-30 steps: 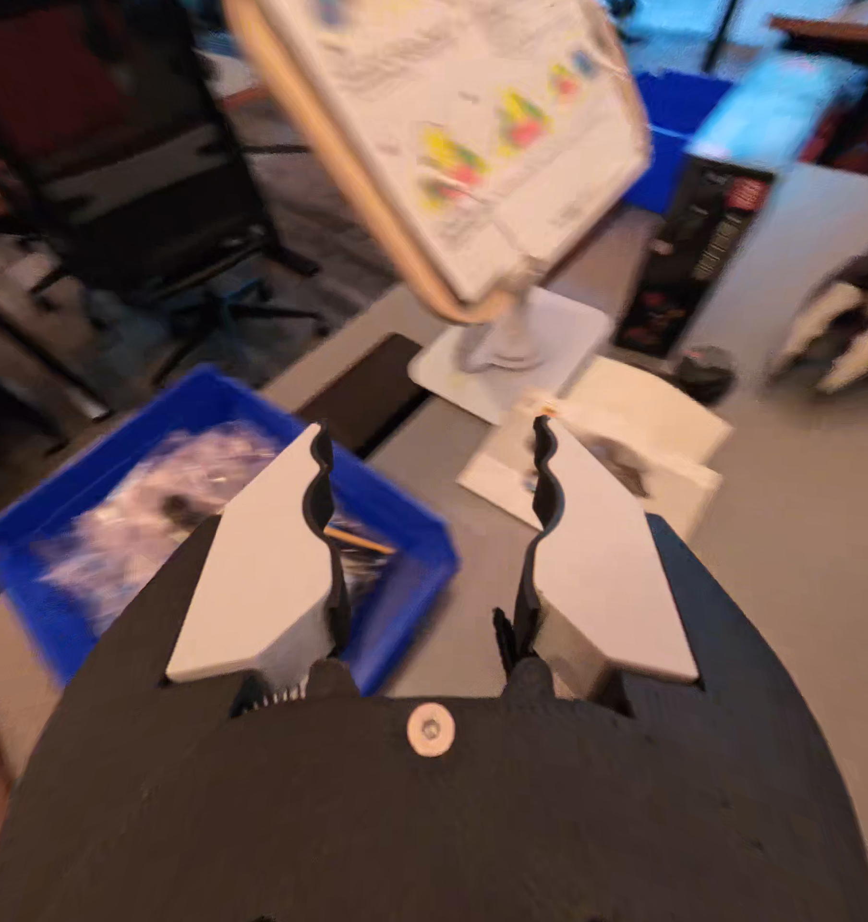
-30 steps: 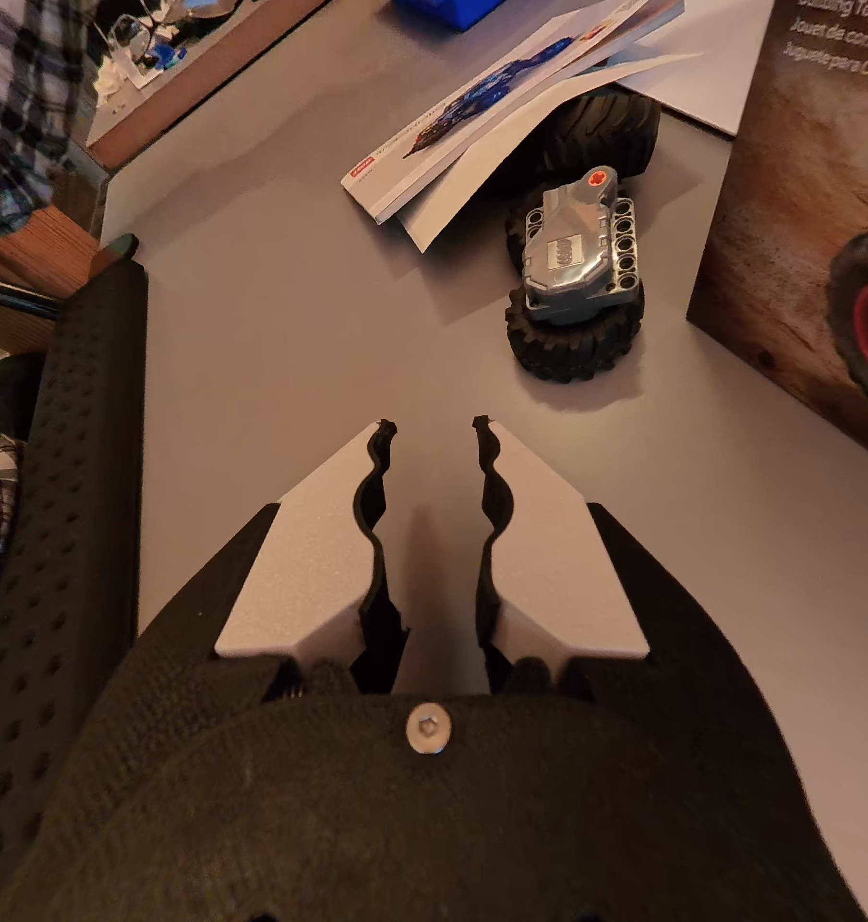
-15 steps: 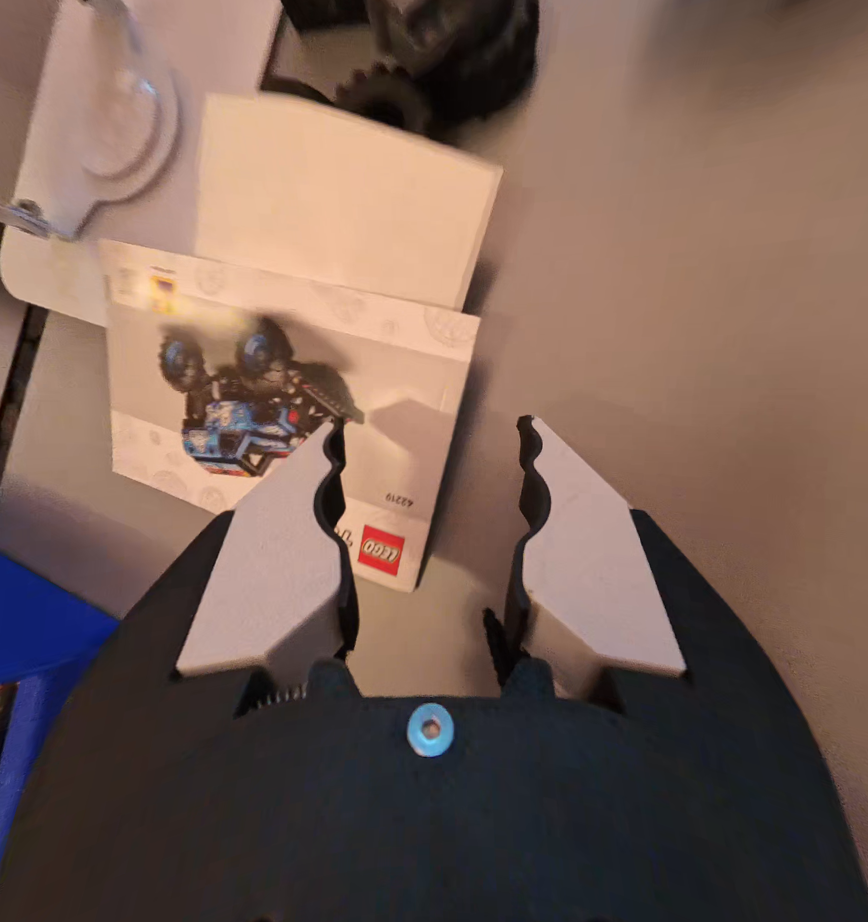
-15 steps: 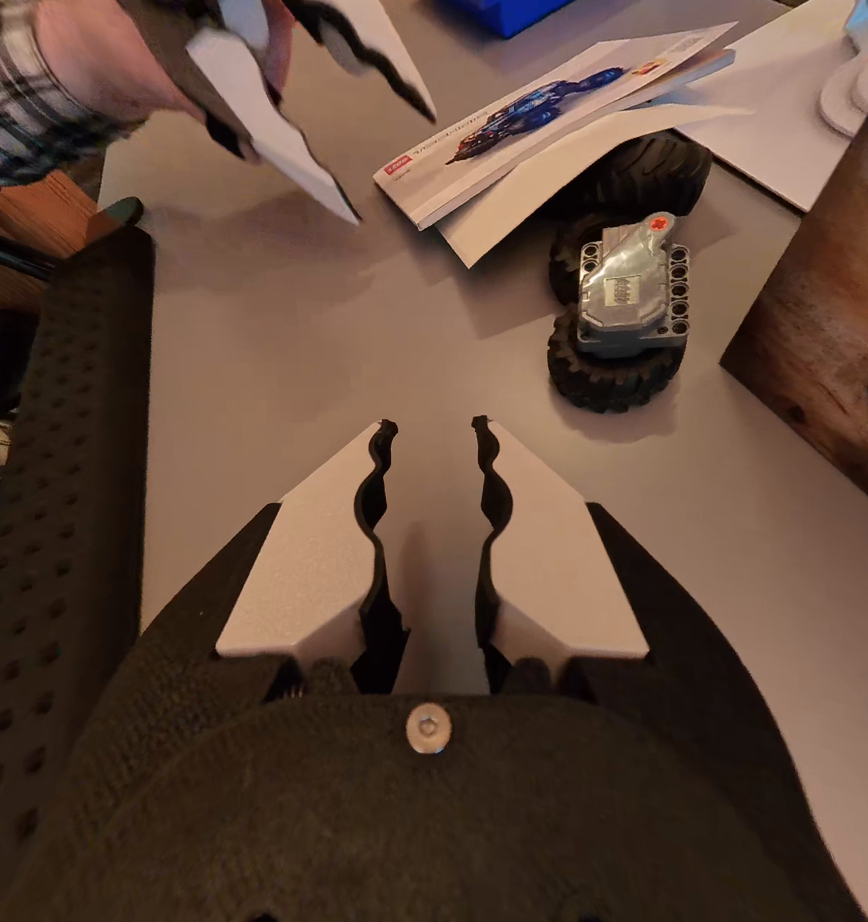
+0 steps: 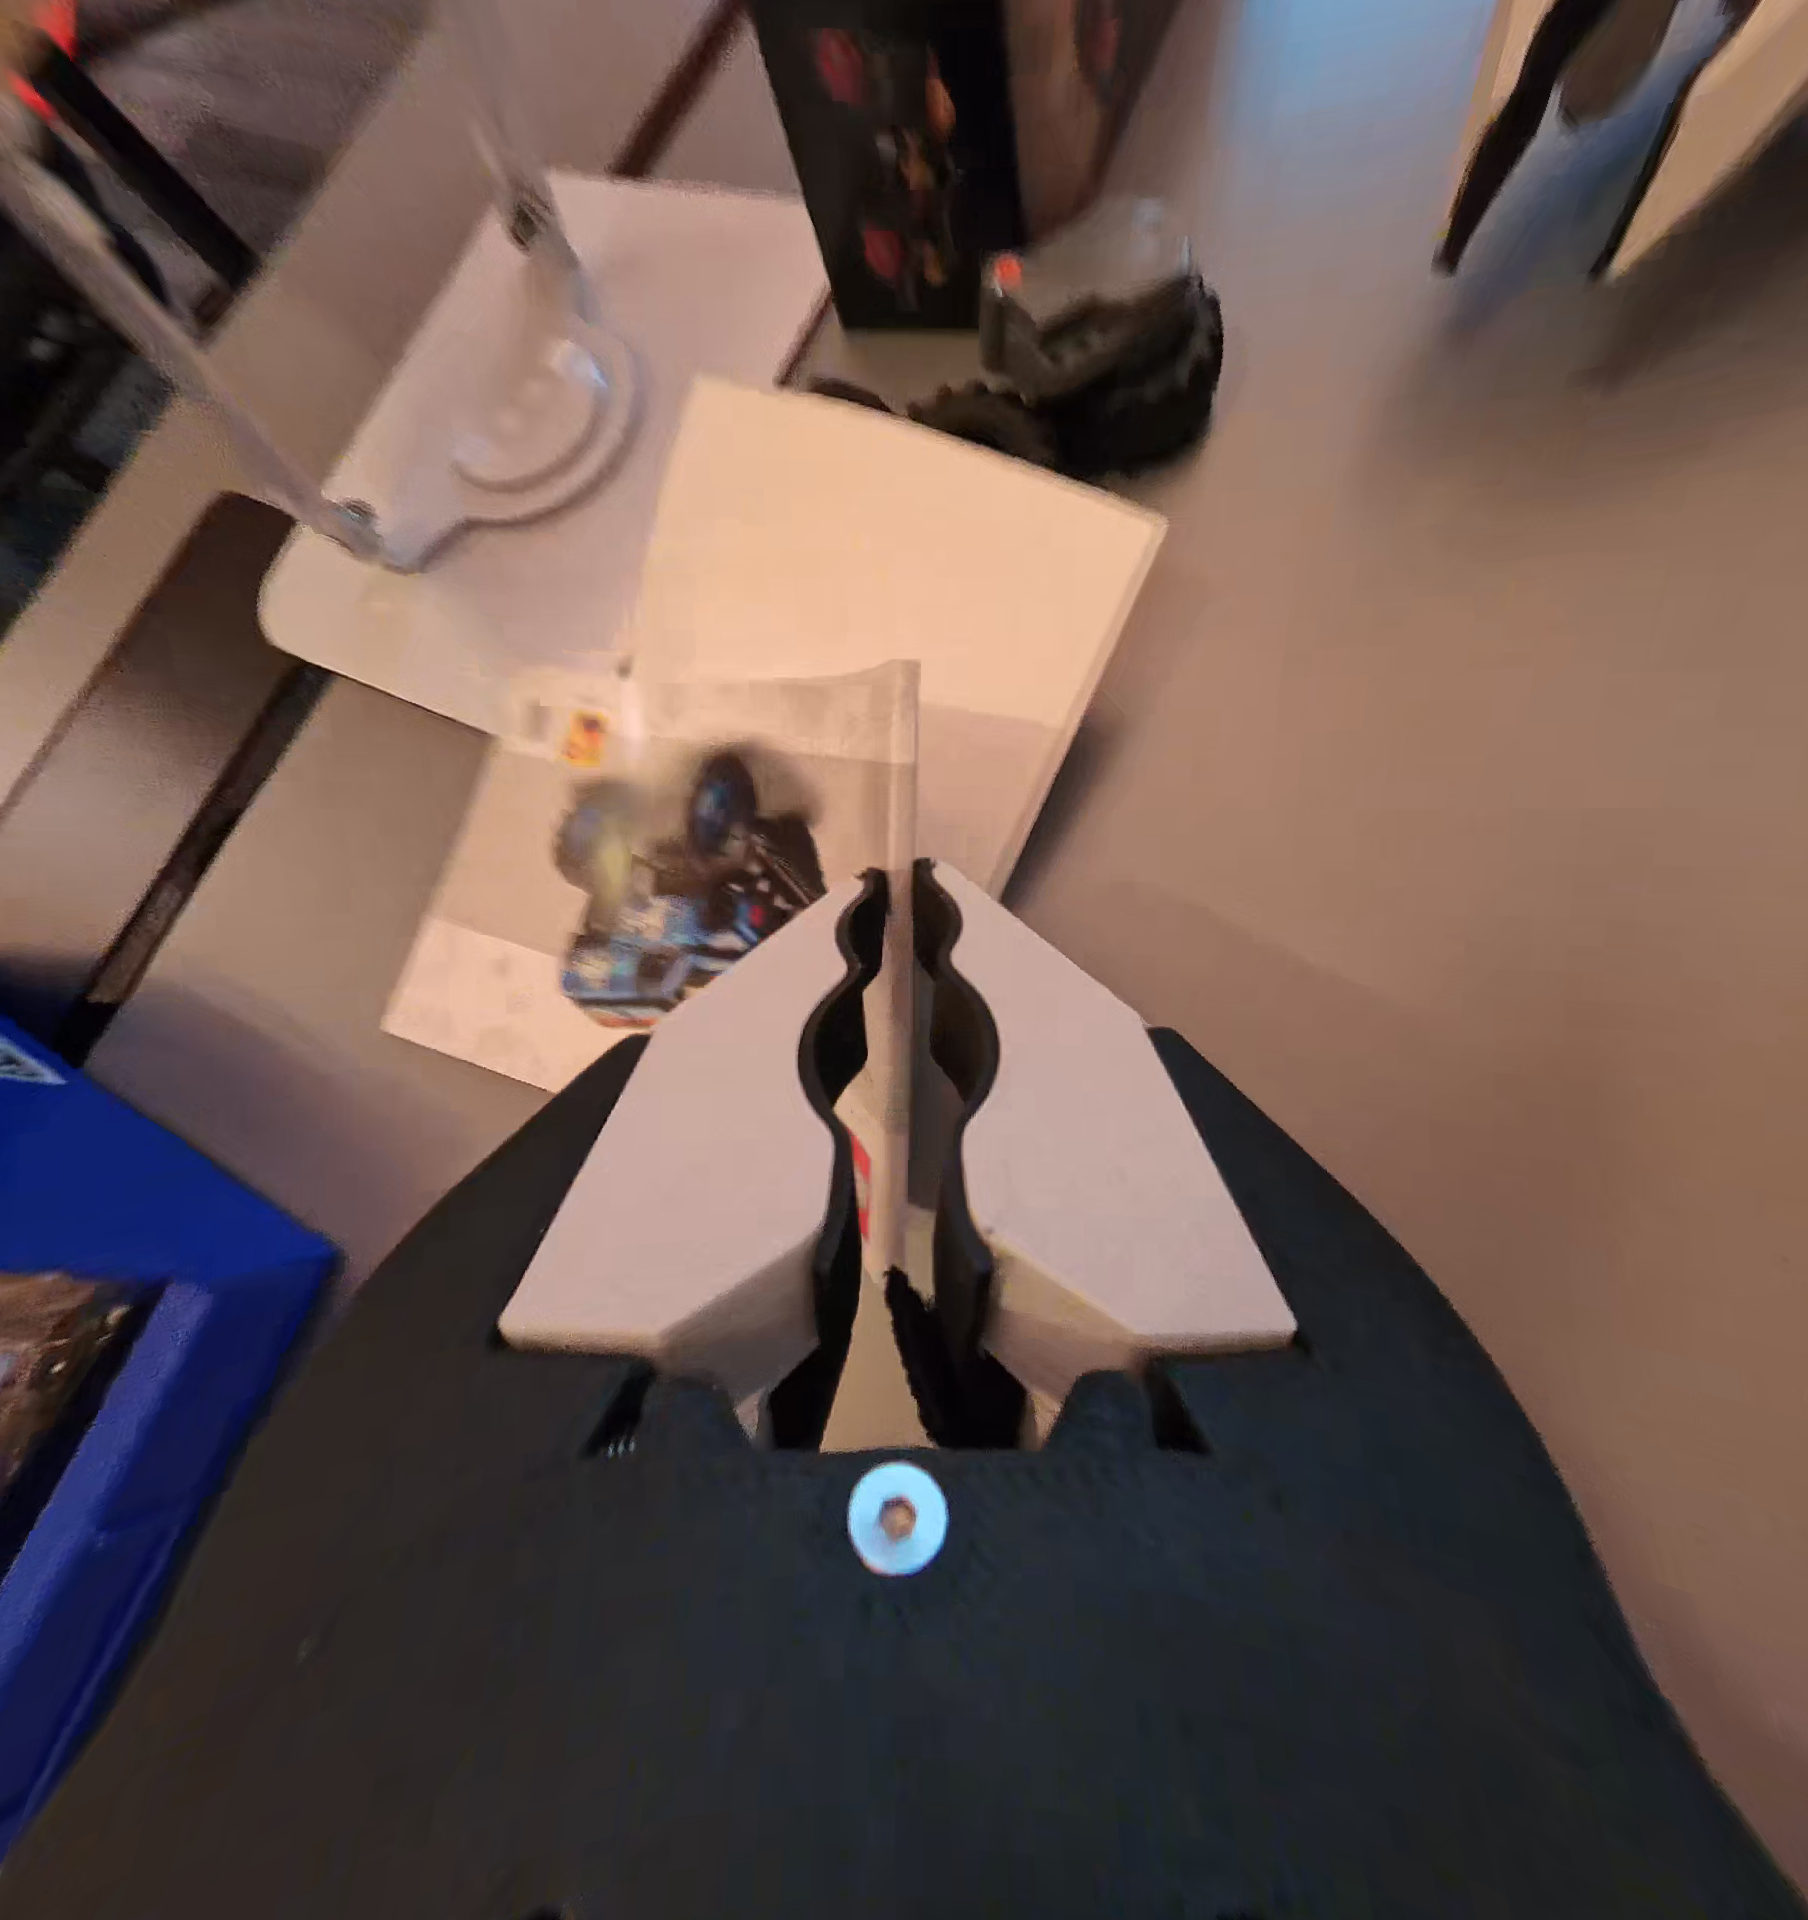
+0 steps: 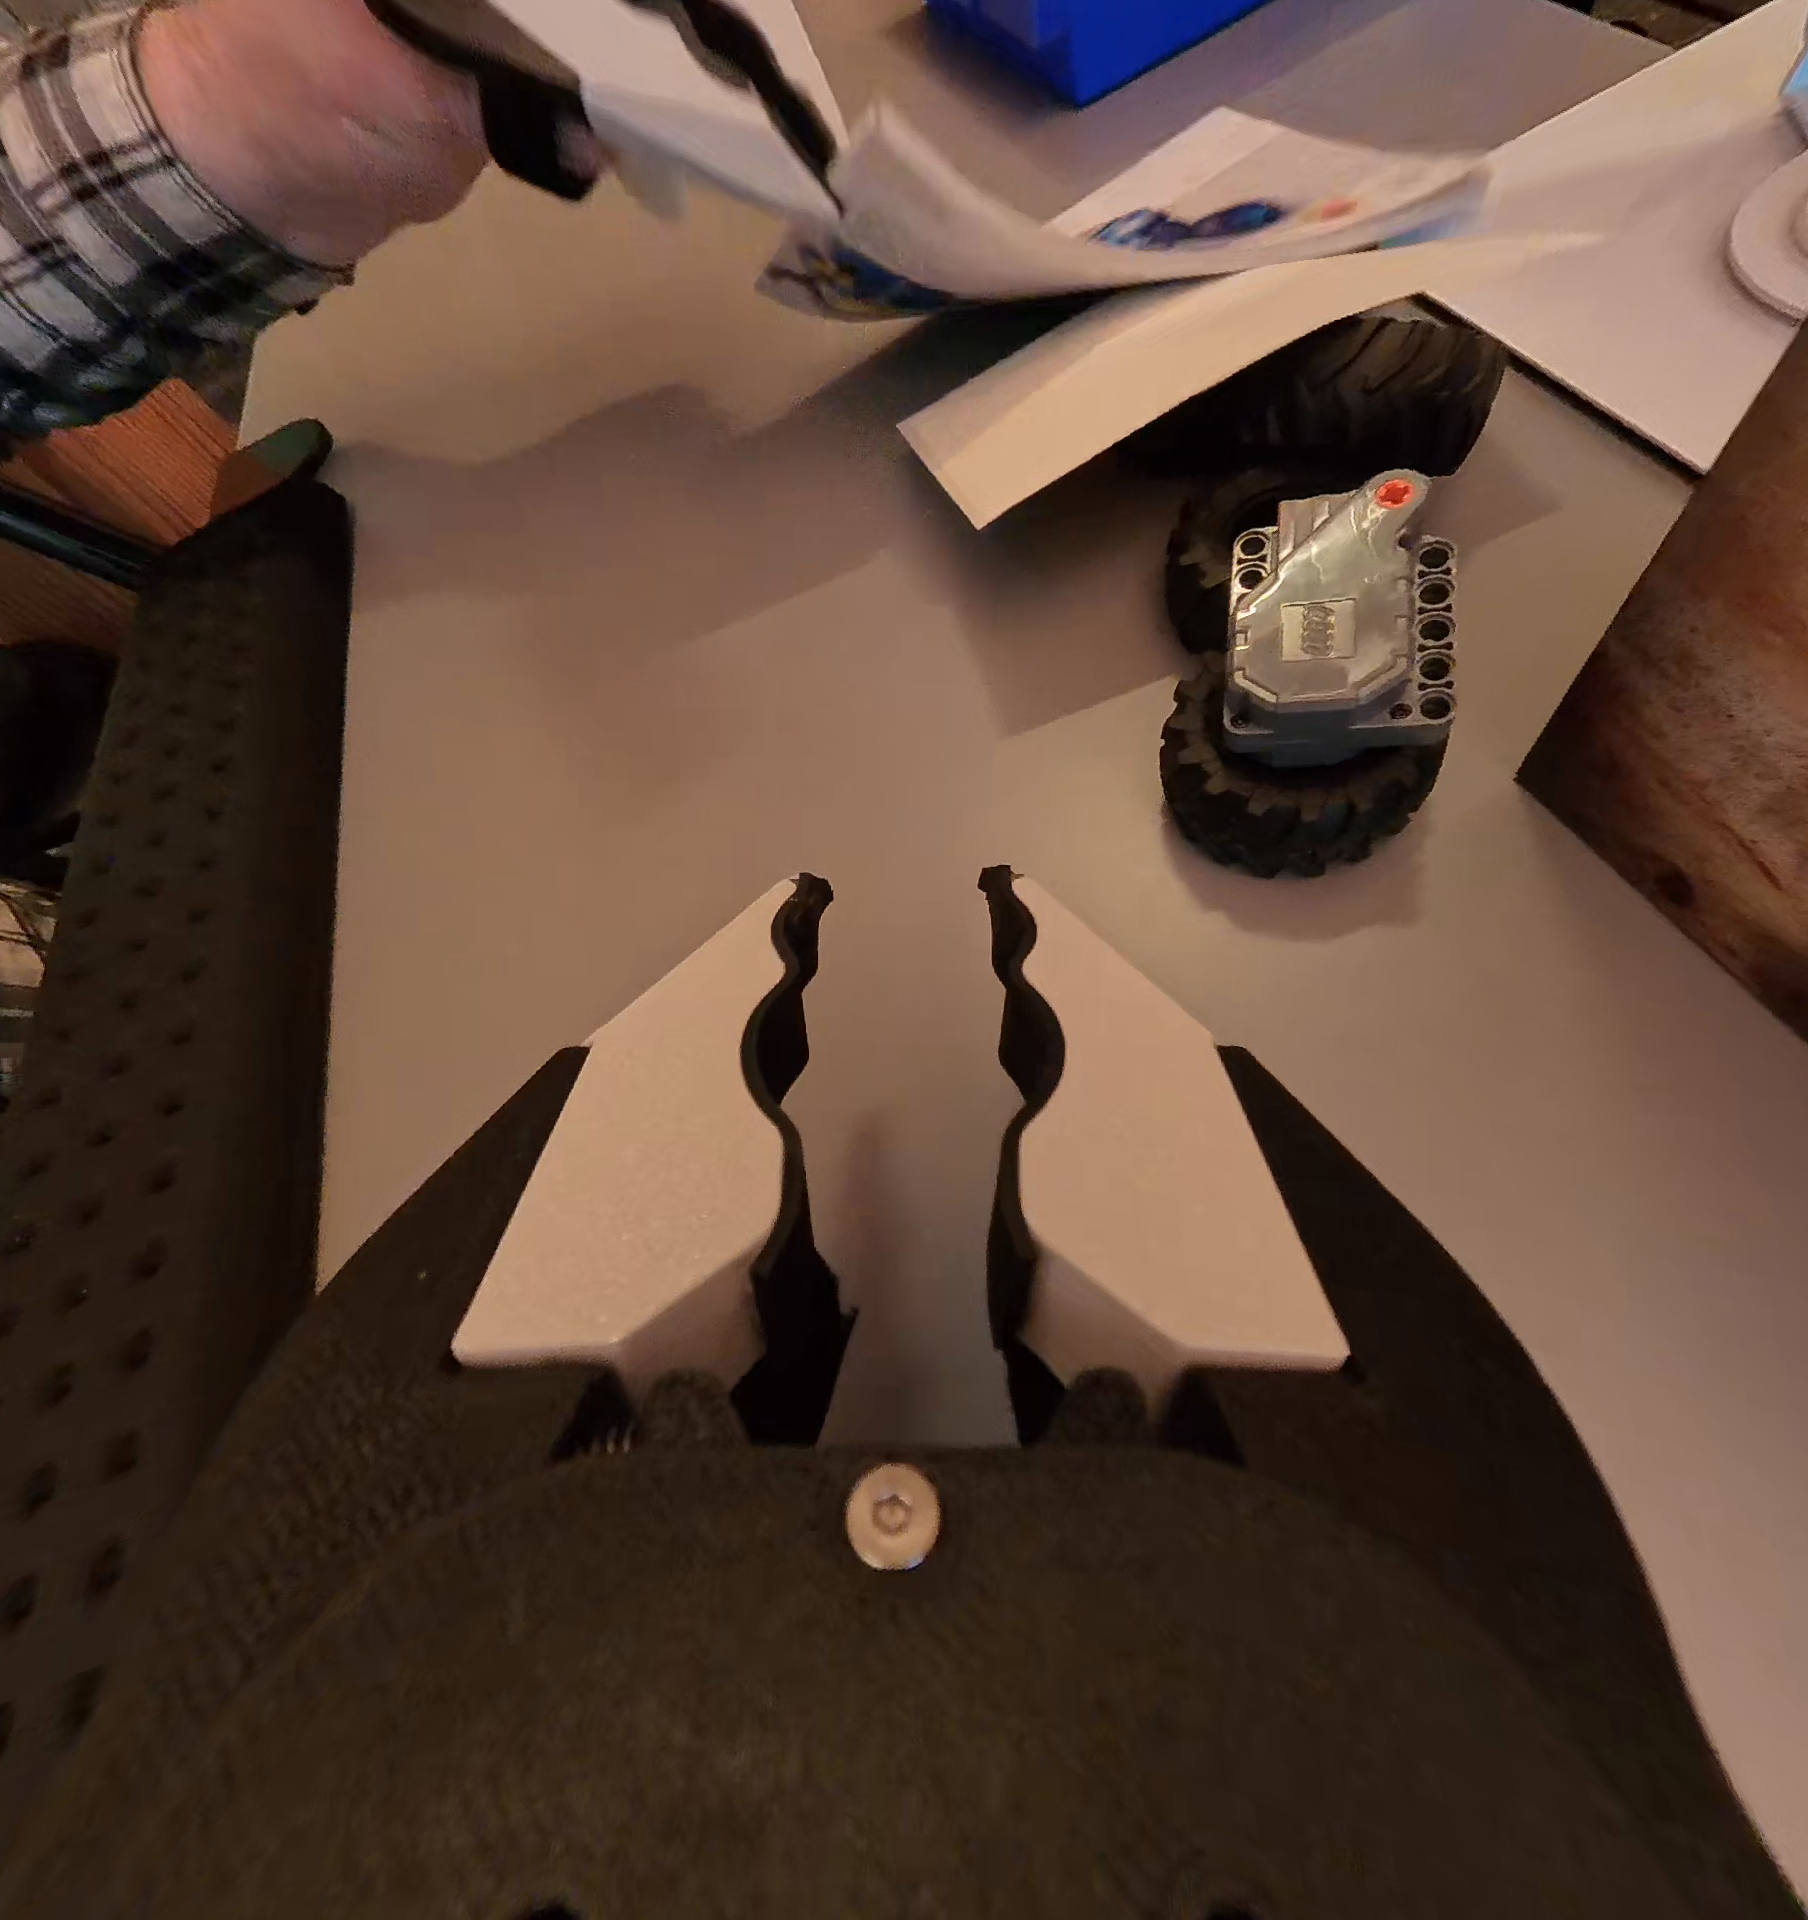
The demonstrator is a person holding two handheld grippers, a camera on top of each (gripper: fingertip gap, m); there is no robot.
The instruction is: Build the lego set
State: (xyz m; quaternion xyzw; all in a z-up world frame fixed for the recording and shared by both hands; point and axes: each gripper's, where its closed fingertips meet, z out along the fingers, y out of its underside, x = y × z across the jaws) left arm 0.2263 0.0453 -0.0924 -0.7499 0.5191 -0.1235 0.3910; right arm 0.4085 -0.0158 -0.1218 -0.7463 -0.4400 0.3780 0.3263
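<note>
My left gripper [image 5: 895,878] is shut on the edge of the instruction booklet [image 5: 671,852], whose cover stands up between its fingers. In the right wrist view the left gripper [image 6: 713,104] shows at the top left, held by a hand, lifting the booklet [image 6: 983,229] off the table. My right gripper [image 6: 905,883] is open and empty, low over bare grey table. A grey lego motor block [image 6: 1326,634] lies on a black tyre [image 6: 1284,821] ahead and to its right. A second tyre [image 6: 1336,395] sits partly under a white sheet [image 6: 1139,364].
The lego box [image 6: 1731,675] stands at the right. A black perforated block [image 6: 152,935] runs along the table's left edge. A blue bin [image 5: 100,1247] with bagged parts sits left of my left gripper. A white stand base [image 5: 464,520] is behind the booklet. The left gripper's tips are roughly 20 centimetres from the right gripper's. It is some 7 centimetres from my right tips to the grey lego motor block [image 6: 1326,634]. It is also in sight in the left wrist view [image 5: 1131,256].
My left gripper swung down from the stand and bin to the booklet, closed on its edge and lifted it. My right gripper stayed open and shifted slightly.
</note>
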